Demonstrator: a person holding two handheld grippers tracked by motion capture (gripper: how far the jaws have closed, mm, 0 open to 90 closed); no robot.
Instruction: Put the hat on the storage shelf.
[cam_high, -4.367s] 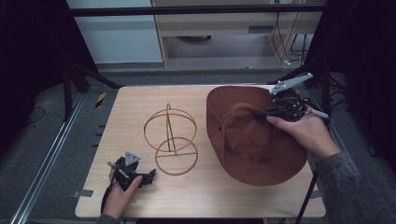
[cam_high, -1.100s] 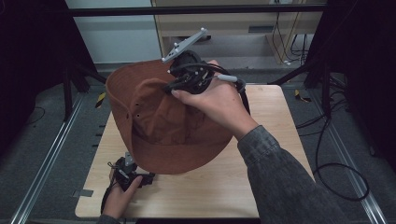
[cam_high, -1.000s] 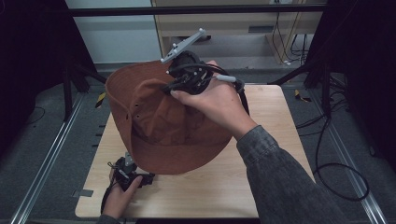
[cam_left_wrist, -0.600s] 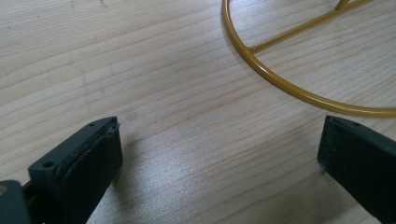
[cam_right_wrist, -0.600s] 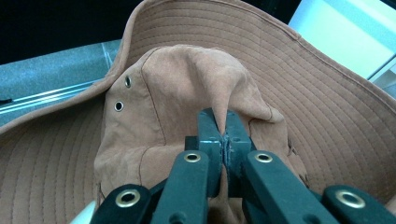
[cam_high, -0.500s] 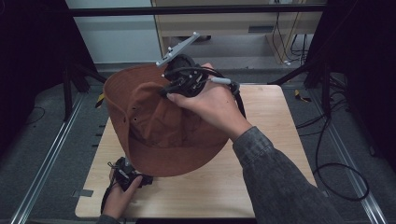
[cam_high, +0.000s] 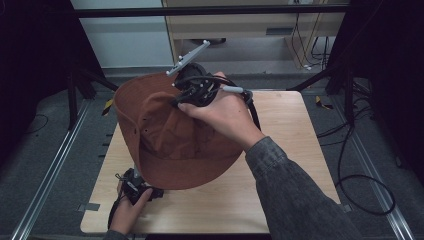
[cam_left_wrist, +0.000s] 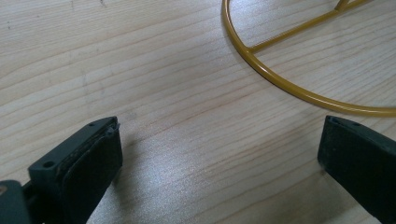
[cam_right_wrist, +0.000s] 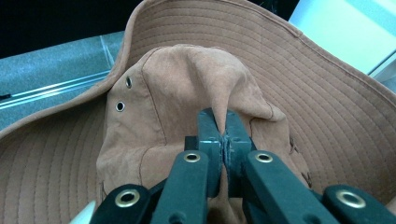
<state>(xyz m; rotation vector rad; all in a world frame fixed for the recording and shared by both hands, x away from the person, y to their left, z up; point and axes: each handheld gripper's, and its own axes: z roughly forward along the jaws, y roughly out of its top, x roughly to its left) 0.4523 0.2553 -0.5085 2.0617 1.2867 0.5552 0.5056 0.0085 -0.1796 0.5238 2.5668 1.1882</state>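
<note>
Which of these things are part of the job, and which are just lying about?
In the job:
brown brimmed hat
right gripper, pinching the hat's crown
yellow wire hat stand

Lying about:
left gripper, jaws open, resting low over the wooden table
cables on the floor

Grey sleeve (cam_high: 295, 195), black gripper (cam_high: 192, 95)

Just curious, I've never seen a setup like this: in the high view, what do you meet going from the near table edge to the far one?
Left claw → brown hat → right claw, shut on the hat's crown.
</note>
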